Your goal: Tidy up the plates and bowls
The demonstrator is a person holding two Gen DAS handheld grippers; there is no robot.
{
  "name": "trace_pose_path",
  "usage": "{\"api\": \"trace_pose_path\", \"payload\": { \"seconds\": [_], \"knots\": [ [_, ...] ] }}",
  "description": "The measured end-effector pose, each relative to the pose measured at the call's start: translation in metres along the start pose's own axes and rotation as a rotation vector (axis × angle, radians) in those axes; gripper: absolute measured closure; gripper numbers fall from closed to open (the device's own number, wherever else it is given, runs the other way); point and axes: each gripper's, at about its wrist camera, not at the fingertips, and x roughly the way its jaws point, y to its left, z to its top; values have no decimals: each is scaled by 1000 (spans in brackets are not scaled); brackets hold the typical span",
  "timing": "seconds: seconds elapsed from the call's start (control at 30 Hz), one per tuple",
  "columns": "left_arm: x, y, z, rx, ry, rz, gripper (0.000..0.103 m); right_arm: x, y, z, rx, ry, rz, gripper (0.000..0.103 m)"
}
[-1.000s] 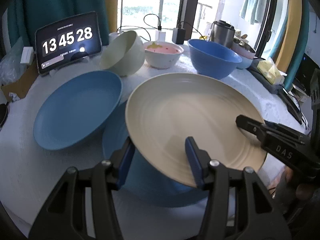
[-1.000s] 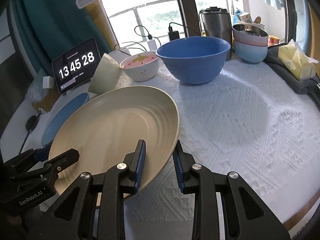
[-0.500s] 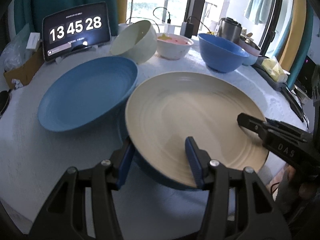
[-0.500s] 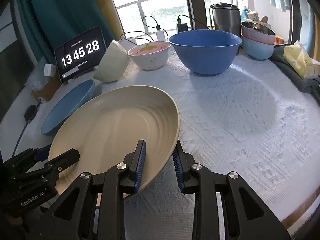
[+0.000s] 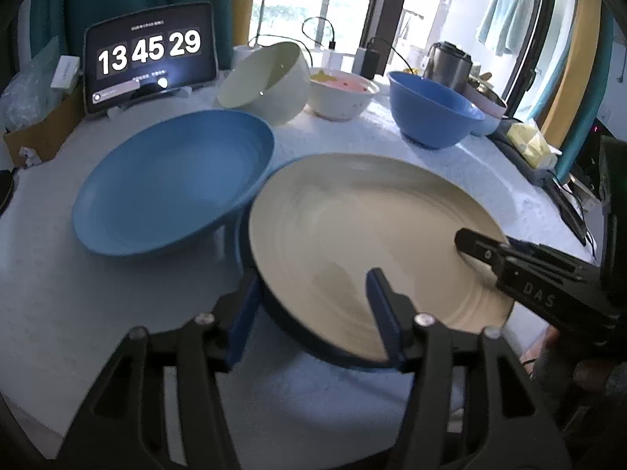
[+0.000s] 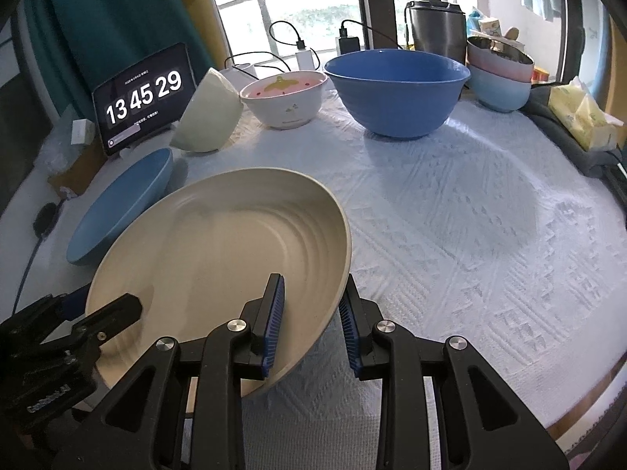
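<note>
Straddling the near rim of a cream plate (image 5: 352, 235), the left gripper (image 5: 313, 321) has just been opening its jaws, pads loose on either side. The right gripper (image 6: 311, 325) is clamped on that plate's right edge. The cream plate lies on a blue plate (image 5: 250, 243) on the white tablecloth (image 6: 470, 235). Another blue plate (image 5: 172, 184) leans at its left; bowls stand far behind.

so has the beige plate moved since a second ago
Yes. The beige plate has come down onto the dark blue plate under it; that plate's near rim, once widely exposed, now shows as a thin edge.
</note>
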Motion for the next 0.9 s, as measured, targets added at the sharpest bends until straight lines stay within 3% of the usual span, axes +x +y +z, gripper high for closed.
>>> {"api": "trace_pose_path", "payload": {
  "seconds": [0.6, 0.9],
  "knots": [
    [-34, 37, 9, -63, -134, 0, 34, -19, 12, 18, -30, -88, -97, 71],
    [-45, 64, 16, -104, -201, 42, 34, -22, 27, 28, -60, -112, -105, 71]
  ]
}}
